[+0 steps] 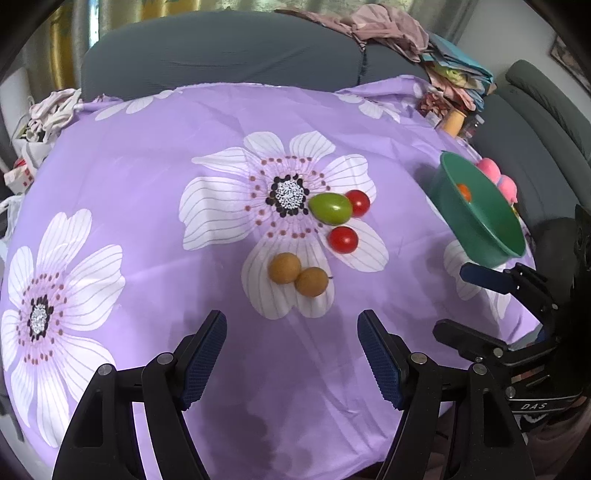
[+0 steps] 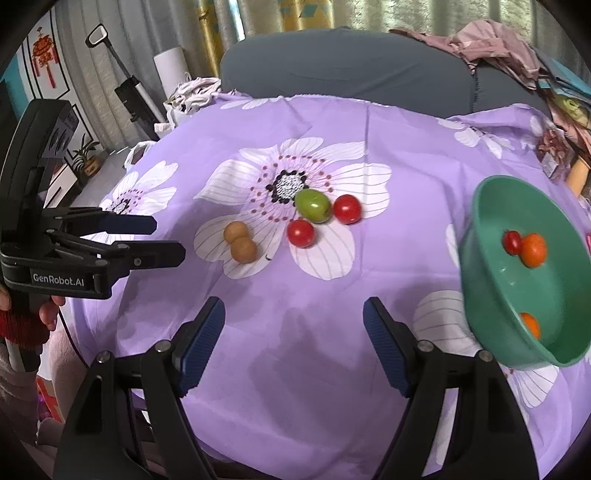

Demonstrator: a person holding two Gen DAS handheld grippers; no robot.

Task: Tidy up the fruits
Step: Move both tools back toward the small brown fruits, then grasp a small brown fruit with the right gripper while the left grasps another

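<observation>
On the purple flowered cloth (image 1: 147, 177) lie a green oval fruit (image 1: 330, 208), two red tomatoes (image 1: 357, 203) (image 1: 342, 240) and two brown round fruits (image 1: 284, 267) (image 1: 311, 281) that touch each other. At the right stands a green bowl (image 2: 491, 288) with a small red tomato (image 2: 511, 242) and two orange fruits (image 2: 533, 250) (image 2: 530, 325) inside. My left gripper (image 1: 291, 354) is open and empty, short of the brown fruits. My right gripper (image 2: 293, 343) is open and empty too, nearer the bowl. Each gripper shows in the other's view: right gripper (image 1: 452, 300), left gripper (image 2: 168, 239).
A grey sofa (image 1: 221, 55) backs the cloth, with a heap of clothes (image 1: 388, 26) on its top right. Pink round objects (image 1: 495, 175) sit behind the bowl (image 1: 476, 221). Jars and clutter (image 1: 452, 122) crowd the far right corner. Bags and cloth (image 1: 44, 114) lie at the left edge.
</observation>
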